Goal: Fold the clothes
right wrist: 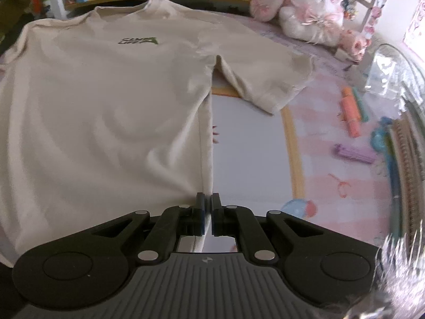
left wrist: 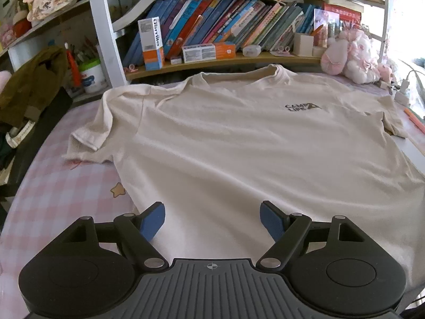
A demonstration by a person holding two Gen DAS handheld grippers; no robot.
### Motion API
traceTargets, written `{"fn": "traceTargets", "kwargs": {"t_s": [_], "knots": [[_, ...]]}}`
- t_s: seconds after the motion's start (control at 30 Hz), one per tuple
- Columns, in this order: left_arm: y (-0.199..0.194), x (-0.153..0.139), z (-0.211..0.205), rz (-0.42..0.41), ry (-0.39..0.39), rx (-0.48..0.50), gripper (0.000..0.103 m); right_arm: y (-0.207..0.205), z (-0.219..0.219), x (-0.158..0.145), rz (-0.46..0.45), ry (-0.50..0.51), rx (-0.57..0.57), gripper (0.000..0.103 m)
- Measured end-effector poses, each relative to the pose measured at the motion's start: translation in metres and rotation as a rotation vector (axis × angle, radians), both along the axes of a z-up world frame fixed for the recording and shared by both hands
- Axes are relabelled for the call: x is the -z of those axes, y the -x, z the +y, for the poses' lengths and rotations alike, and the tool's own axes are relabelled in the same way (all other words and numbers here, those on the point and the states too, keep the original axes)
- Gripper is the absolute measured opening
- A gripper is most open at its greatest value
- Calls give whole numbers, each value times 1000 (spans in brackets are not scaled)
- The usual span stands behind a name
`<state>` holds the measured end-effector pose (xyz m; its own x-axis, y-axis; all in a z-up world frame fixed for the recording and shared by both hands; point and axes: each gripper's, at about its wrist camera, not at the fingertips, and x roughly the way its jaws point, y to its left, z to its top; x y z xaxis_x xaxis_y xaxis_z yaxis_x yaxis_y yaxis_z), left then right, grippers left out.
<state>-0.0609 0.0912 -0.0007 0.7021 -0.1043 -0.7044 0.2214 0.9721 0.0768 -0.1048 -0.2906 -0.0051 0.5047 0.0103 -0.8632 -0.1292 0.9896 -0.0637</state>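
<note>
So the cream t-shirt (left wrist: 239,143) is laid flat face-up on the pink checked table (left wrist: 66,186), collar at 12 o'clock toward the bookshelf (left wrist: 212,61), which makes the side edges easy to grab. My right claw (right wrist: 207,212) is clenched on the shirt's side seam down by the hem (looks pinched, hard to be sure). My left claw (left wrist: 212,220) hangs released over the hem at 6 o'clock, probably waiting to pinch there.
</note>
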Motion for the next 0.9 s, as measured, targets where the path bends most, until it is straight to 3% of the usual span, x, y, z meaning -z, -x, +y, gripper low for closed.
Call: {"fn": "traceTargets", "kwargs": {"t_s": [0.13, 0.27, 0.33, 0.63, 0.9], "knots": [[-2, 0, 1, 3, -11, -1, 81, -2, -3, -2, 12, -24, -15, 5], [-2, -1, 8, 5, -12, -35, 81, -3, -3, -16, -38, -60, -22, 22], [-2, 0, 11, 6, -10, -54, 81, -9, -1, -23, -67, -72, -29, 24], [-17, -10, 3, -26, 5, -94, 81, -79, 33, -27, -155, -91, -171, 33], [-68, -22, -24, -32, 52, -70, 81, -133, 45, -14, -174, -59, -272, 43]]}}
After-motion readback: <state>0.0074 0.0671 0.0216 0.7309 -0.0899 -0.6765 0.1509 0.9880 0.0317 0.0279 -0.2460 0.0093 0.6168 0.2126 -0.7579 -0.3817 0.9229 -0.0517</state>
